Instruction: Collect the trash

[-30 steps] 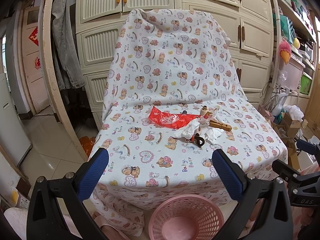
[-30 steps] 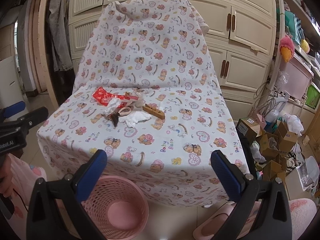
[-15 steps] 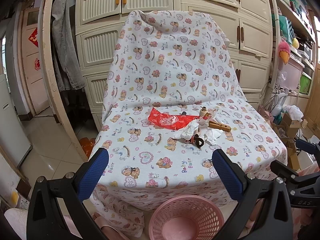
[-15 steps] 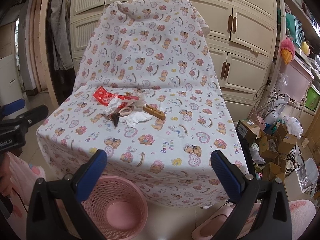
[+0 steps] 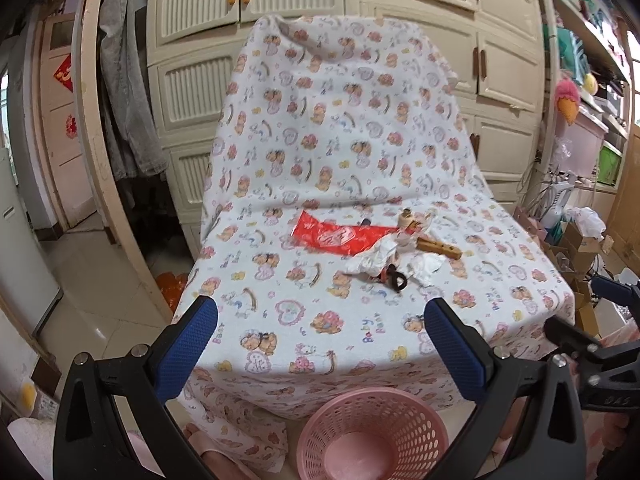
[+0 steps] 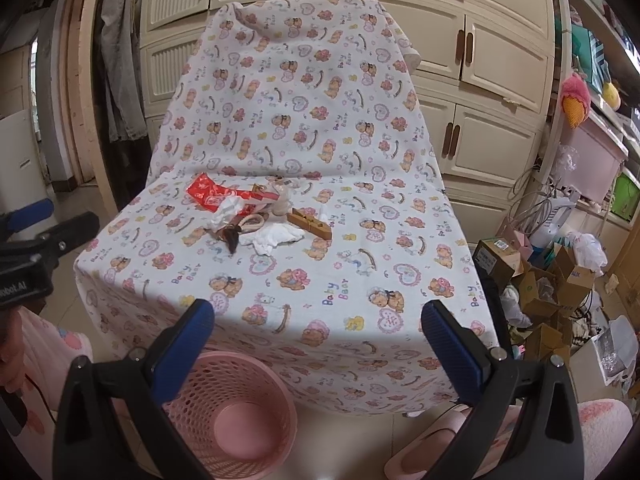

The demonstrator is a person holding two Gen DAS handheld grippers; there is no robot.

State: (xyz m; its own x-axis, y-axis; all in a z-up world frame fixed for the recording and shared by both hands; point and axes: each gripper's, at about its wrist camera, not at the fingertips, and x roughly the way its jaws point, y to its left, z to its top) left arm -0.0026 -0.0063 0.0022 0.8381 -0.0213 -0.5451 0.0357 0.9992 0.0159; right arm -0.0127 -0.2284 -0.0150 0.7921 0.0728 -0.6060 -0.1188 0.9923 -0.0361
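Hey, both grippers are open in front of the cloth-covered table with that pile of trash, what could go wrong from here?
1. The crumpled white tissues, red plastic wrapper, wooden clip and dark hair tie lie tangled, so one pinch may drag neighbours along, non-trash included.
2. The printed bear tablecloth is loose; closing low could catch fabric and shift everything.
3. The pink mesh basket sits on the floor below the table edge, so a light tissue released high may drift past its rim.

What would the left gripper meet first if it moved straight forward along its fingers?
Probably the bear-print cloth over the seat: the open left gripper points at its bare front part. The trash pile lies farther back and to the right. Depth is uncertain.
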